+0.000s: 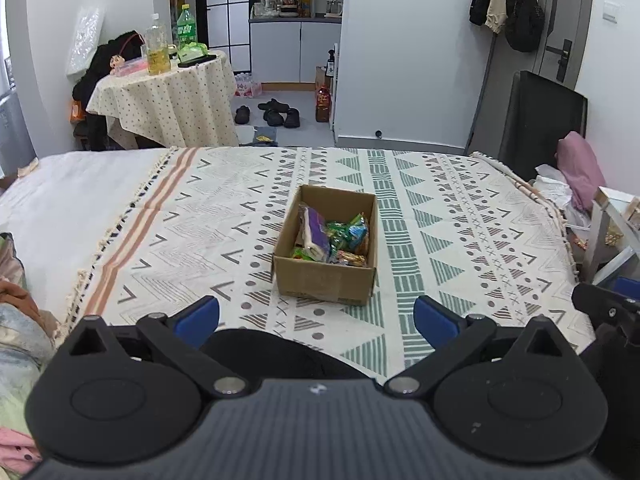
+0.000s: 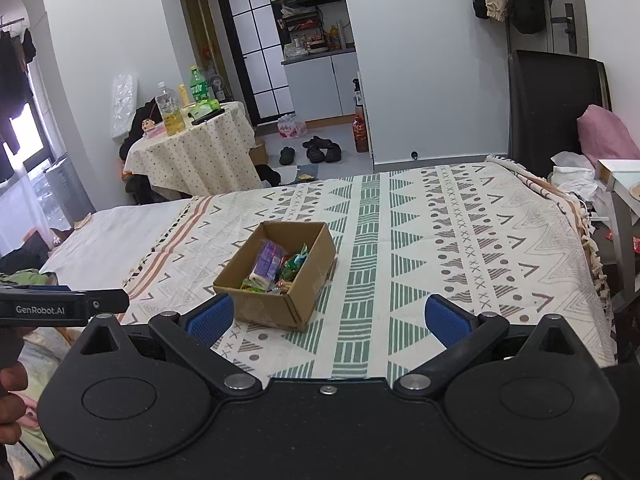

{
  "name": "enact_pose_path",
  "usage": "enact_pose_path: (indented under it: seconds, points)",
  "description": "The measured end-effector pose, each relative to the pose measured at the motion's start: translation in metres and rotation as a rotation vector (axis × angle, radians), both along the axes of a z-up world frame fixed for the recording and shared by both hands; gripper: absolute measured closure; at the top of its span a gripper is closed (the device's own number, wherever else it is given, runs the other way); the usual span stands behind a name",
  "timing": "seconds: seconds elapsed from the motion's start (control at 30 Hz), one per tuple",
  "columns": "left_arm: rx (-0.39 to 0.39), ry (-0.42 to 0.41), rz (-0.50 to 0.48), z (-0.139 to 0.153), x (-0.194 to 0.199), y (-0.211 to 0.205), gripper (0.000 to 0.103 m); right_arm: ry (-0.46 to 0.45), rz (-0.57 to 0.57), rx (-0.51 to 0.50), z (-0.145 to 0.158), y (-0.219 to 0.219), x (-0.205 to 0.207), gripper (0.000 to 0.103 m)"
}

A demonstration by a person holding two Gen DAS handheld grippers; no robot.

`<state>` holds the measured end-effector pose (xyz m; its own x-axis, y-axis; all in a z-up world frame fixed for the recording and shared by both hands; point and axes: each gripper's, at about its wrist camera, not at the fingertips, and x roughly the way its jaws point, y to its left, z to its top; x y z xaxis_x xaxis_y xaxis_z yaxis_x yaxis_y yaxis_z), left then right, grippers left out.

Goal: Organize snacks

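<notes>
Nearest to the cameras, the left gripper [image 1: 316, 314] is held wide apart with nothing between its blue pads, and the right gripper [image 2: 328, 316] is spread wide and bare too. Both are held low above the patterned blanket [image 1: 460, 216], a little short of the cardboard box [image 1: 326, 280]. The box is set upright near the middle of the blanket, with its top open. Inside it, a purple packet [image 2: 268, 260] is seen lying by some green packets [image 1: 346, 232] and other small wrapped snacks, all heaped together. No snacks are seen lying loose on the blanket, so the sorting step seems to be about to begin or nearly done; which one cannot be told. If more is to be moved, a reach forward into the box is called for next. Farther back, a round table [image 1: 172, 100] with bottles on it is seen.
</notes>
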<state>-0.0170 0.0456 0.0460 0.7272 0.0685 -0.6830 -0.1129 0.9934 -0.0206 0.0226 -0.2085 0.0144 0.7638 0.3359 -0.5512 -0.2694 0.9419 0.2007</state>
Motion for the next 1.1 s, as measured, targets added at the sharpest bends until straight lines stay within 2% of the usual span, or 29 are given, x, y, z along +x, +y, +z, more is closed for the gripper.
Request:
enact_pose_path:
  seconds: [0.4,1.1]
  points:
    - [0.014,-0.007,0.012,-0.002,-0.012,0.006,0.000,-0.012,0.024,-0.013,0.001,-0.005,-0.017,0.000]
    - [0.014,0.000,0.008,-0.002,-0.013,0.005,0.000,-0.004,0.026,-0.007,0.002,-0.002,-0.016,0.000]
